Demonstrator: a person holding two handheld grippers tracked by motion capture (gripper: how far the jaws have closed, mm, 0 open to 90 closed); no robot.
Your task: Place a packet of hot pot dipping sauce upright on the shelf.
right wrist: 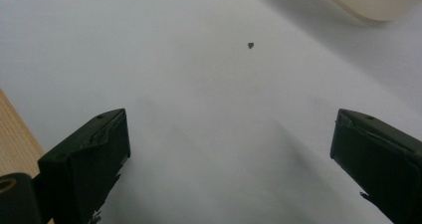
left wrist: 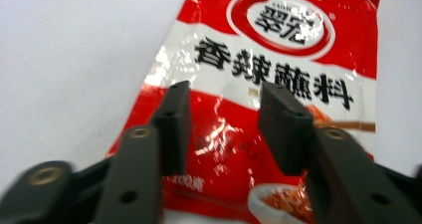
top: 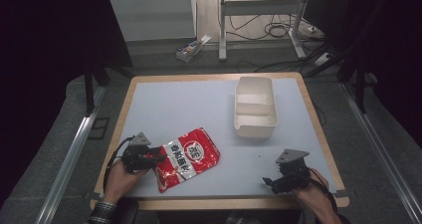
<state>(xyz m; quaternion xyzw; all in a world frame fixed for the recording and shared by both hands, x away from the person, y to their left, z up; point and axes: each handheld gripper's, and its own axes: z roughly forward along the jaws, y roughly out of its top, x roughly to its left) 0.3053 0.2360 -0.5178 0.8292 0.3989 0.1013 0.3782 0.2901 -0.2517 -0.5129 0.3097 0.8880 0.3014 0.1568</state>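
Observation:
A red and white snack packet with black characters lies flat on the grey table top, near the front left. My left gripper points right at the packet's near end. In the left gripper view the packet runs away from me, and my left gripper hangs over its lower part, the jaws a moderate gap apart with the foil showing flat between them. My right gripper rests near the front right edge. In its own view my right gripper stands wide open over bare table.
A white two-compartment box stands at the back right of the table; its corner shows in the right gripper view. A small dark speck lies on the surface. The wooden table rim runs along the front.

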